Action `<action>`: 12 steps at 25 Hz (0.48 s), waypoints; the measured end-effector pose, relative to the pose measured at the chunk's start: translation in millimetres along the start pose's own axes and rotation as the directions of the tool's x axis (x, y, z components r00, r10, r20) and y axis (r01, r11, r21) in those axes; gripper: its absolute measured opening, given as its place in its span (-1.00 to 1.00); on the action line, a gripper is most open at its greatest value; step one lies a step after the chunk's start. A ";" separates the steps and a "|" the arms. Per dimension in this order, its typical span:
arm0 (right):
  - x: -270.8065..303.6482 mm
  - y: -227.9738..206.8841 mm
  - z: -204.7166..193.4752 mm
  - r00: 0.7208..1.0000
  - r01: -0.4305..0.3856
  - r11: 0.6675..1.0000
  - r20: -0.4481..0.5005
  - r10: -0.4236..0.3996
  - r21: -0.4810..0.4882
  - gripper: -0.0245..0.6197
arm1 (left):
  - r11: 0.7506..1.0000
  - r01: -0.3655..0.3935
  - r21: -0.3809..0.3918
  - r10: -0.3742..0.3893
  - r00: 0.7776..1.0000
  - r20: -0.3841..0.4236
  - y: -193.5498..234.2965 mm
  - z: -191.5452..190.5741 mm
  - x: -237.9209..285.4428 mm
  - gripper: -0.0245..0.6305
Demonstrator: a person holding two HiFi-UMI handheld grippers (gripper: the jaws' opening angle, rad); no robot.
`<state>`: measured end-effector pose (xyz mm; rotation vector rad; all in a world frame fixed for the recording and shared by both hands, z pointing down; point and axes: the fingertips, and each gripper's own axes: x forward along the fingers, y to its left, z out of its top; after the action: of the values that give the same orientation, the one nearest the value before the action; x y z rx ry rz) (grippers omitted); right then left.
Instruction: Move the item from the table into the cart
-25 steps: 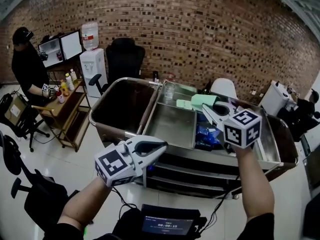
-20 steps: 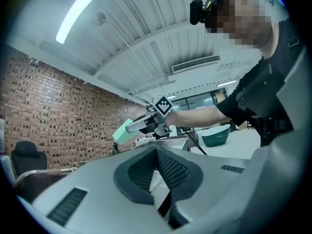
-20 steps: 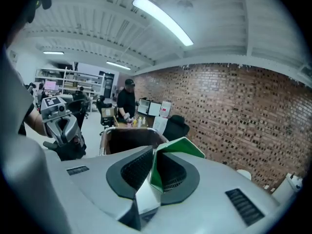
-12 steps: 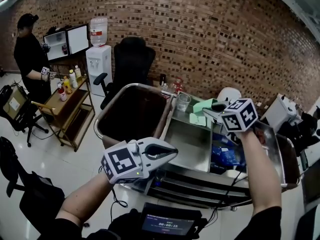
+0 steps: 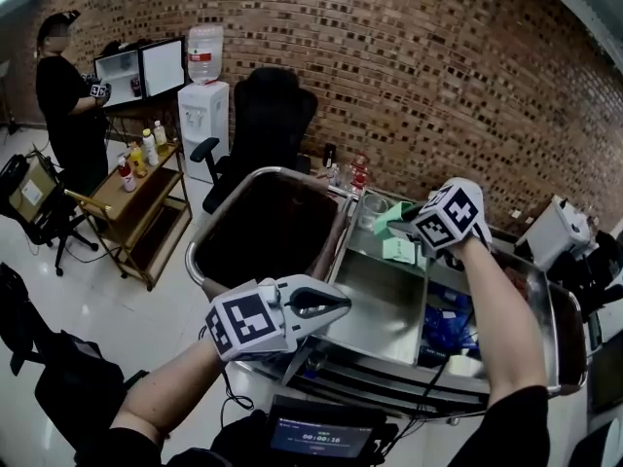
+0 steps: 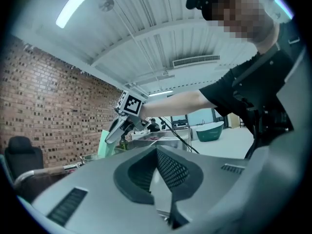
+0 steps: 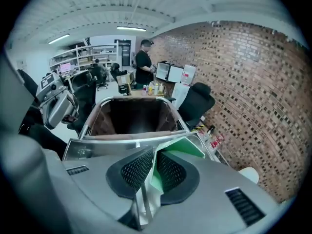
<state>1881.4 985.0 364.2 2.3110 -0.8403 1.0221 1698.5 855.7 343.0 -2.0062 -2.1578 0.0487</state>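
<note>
My right gripper (image 5: 397, 224) is shut on a flat green item (image 5: 389, 213) and holds it in the air over the steel table's left end, just right of the cart. In the right gripper view the green item (image 7: 188, 148) is pinched between the pads of my right gripper (image 7: 152, 172) and sticks out to the right, with the cart (image 7: 130, 99) straight ahead. The cart (image 5: 255, 176) is a steel-rimmed bin with a dark brown lining. My left gripper (image 5: 341, 305) hangs low in front of the cart, shut with nothing in it; in its own view the left gripper (image 6: 156, 172) points at the right gripper (image 6: 127, 115).
The steel table (image 5: 382, 305) holds a second green piece (image 5: 400, 251), a clear cup (image 5: 371, 208) and blue packets (image 5: 450, 325). A black chair (image 5: 270, 115) and water dispenser (image 5: 205, 90) stand behind the cart. A person (image 5: 68, 95) stands by a wooden trolley (image 5: 131, 191) at far left.
My right gripper has carried the green item up and to the left, from over the table trays to beside the cart's rim. The left gripper has drifted slightly right.
</note>
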 end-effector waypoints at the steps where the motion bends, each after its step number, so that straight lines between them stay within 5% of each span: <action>1: 9.8 -2.8 -1.0 1.000 -0.021 1.000 -0.021 0.021 -0.010 -0.84 | 1.000 -0.010 0.016 0.010 1.000 -0.007 3.1 -0.5 1.7 -0.92; 12: 110.0 -28.6 -16.9 0.955 -0.177 0.972 -0.267 0.131 -0.157 -0.84 | 0.998 -0.063 0.001 0.063 0.995 -0.073 51.9 -36.7 12.0 -0.92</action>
<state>1951.8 978.2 454.8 1.9370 -0.9746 1.2259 1754.8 867.8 372.3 -2.0431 -2.0510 -0.0172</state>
